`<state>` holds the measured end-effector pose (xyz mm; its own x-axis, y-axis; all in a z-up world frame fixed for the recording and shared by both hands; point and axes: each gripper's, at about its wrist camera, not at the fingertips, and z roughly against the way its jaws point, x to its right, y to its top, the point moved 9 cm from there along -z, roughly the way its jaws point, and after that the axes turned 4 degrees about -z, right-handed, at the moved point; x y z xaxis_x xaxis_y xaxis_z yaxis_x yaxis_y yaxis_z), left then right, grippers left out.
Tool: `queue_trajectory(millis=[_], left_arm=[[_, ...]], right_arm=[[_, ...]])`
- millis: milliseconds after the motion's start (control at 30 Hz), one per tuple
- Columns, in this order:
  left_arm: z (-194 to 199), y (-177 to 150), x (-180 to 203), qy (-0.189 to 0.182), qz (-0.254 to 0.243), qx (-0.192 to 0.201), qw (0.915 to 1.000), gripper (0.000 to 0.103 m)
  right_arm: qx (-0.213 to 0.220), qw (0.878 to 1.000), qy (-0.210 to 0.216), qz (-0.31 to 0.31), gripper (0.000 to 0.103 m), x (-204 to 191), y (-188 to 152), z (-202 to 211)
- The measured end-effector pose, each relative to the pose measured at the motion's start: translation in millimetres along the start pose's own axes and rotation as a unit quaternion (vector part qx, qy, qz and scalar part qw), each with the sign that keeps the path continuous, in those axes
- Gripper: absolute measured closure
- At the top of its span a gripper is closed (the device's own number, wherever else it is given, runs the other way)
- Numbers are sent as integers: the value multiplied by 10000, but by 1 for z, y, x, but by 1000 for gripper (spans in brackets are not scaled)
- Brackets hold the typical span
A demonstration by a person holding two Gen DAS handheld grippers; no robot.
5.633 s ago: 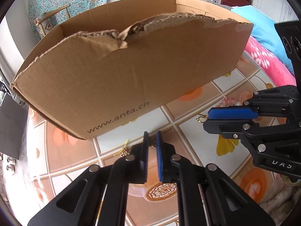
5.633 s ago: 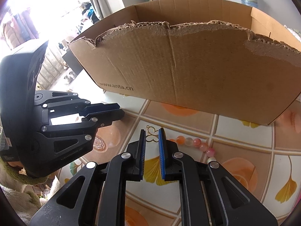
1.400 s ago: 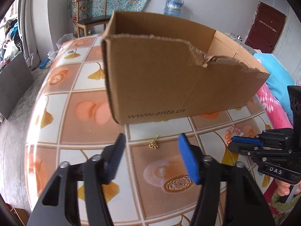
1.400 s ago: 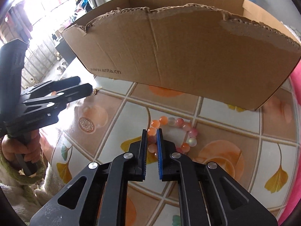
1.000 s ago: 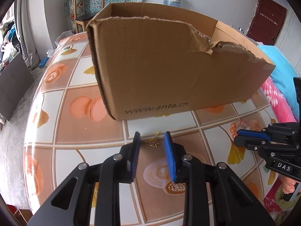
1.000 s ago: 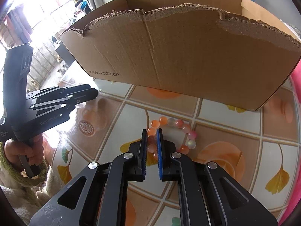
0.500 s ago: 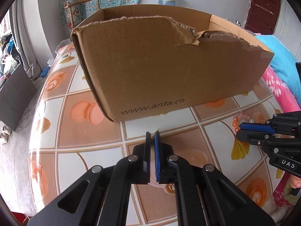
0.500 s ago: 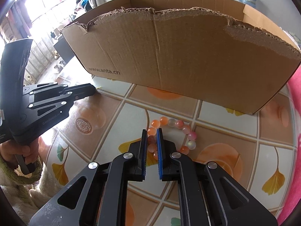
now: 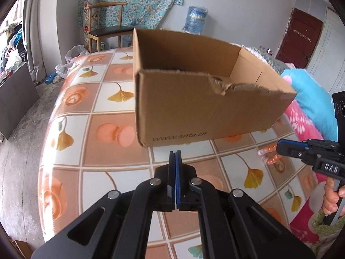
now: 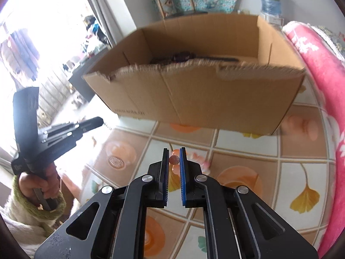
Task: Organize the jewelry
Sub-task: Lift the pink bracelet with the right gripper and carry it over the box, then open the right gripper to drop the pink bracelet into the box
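My right gripper pinches the bead bracelet near the cardboard box; left gripper is clamped fully closed, contents unseen. One-bead grip may slip before the box

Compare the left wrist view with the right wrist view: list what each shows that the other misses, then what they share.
Only the left wrist view: the left gripper from behind, its jaws shut flat with nothing visible between them, and a dark red door.

Only the right wrist view: a bead of the beaded bracelet pinched in the right gripper, dark items inside the box, and a bright window.

Both: the cardboard box with its torn front edge, the tiled tablecloth, a wooden chair and a water jug.
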<state>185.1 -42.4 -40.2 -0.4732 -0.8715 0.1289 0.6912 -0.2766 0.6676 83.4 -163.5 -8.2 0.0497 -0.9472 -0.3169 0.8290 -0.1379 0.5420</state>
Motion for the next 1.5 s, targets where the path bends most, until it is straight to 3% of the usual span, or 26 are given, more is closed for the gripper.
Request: queue_trajectory(millis=[200, 433, 567, 700, 900, 1067, 1233, 1433, 1500], left_arm=[[41, 18, 11, -75, -131, 414, 9990, 103], [97, 76, 37, -388, -469, 1204, 9909, 103], [99, 114, 43, -633, -575, 1360, 9870, 103], [66, 142, 36, -747, -562, 1124, 9893, 103], [-14, 148, 20, -683, -452, 154, 9965, 103], [-51, 136, 9, -536, -359, -467, 9968, 102], [-60, 130, -1, -491, -276, -566, 9968, 77], [-49, 128, -3, -384, -187, -427, 9982, 69], [-42, 127, -5, -329, -148, -342, 9988, 67]], right_arm=[[344, 9989, 306, -107, 96, -8, 15, 37], [963, 9922, 795, 12, 96, -27, 57, 85], [1330, 9861, 983, 156, 96, -31, 93, 104], [1486, 9853, 801, 265, 96, -20, 121, 97], [1205, 9907, 614, 176, 96, 9, 143, 51], [748, 9954, 595, 63, 96, 29, 145, 18], [367, 9975, 598, -63, 96, 40, 143, 0], [-228, 9974, 680, -99, 96, 42, 141, -20], [-401, 9981, 460, -129, 95, 48, 139, -28]])
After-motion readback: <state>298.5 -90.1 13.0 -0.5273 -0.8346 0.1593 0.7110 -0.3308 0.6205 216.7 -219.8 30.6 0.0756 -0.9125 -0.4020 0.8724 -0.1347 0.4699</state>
